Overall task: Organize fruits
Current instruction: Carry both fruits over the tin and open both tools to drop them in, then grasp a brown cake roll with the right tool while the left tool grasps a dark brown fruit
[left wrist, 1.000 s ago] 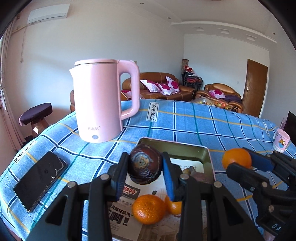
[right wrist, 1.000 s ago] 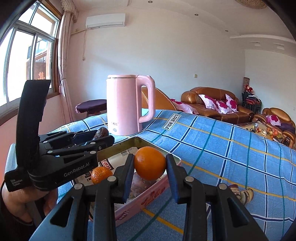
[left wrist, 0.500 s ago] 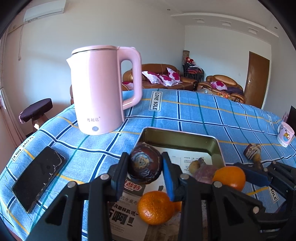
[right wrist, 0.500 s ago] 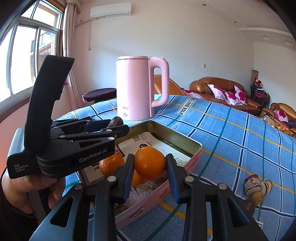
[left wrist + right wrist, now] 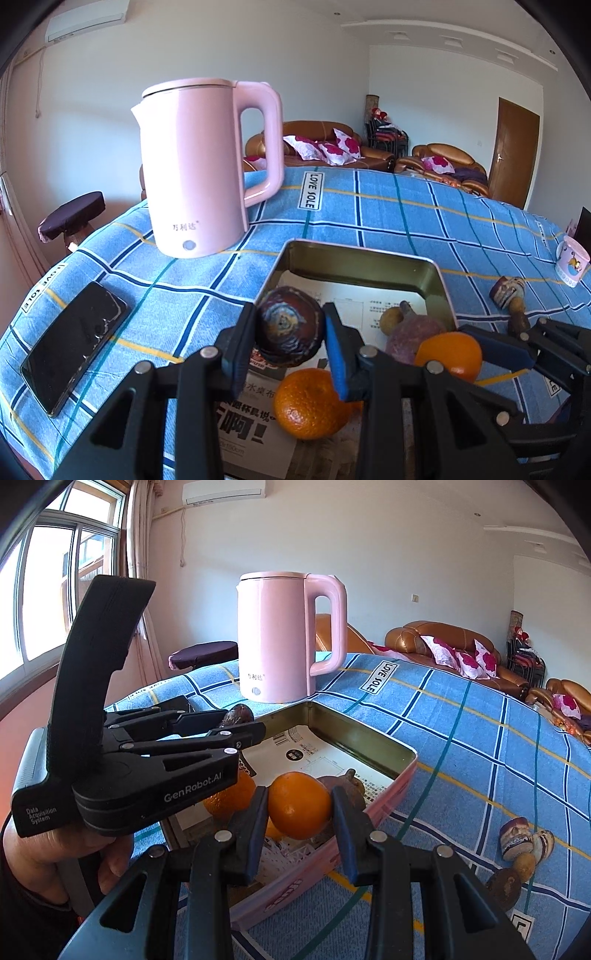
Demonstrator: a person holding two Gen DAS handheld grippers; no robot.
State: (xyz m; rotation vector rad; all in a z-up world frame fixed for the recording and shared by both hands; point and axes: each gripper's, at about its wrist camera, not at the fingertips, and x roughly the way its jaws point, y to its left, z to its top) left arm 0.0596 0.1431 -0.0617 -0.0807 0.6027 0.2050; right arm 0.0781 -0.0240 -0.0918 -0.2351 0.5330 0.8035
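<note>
My left gripper [image 5: 290, 334] is shut on a dark purple passion fruit [image 5: 288, 326] and holds it over the near left part of a metal tin [image 5: 354, 258] lined with printed paper. My right gripper [image 5: 299, 806] is shut on an orange [image 5: 299, 805] and holds it over the tin's [image 5: 404, 775] near right side; that orange also shows in the left wrist view [image 5: 448, 354]. In the tin lie a tangerine [image 5: 308, 404], a purplish fruit [image 5: 413, 338] and a small yellowish fruit [image 5: 391, 319].
A pink kettle [image 5: 207, 162] stands behind the tin on the blue checked tablecloth. A black phone [image 5: 74, 343] lies at the left. Several small fruits [image 5: 521, 849] lie on the cloth right of the tin. A printed cup [image 5: 572, 266] stands at the far right.
Both grippers have come down and forward over the tin with their fruits still held. The right gripper's orange has moved in over the tin, closer to the fruits inside.
</note>
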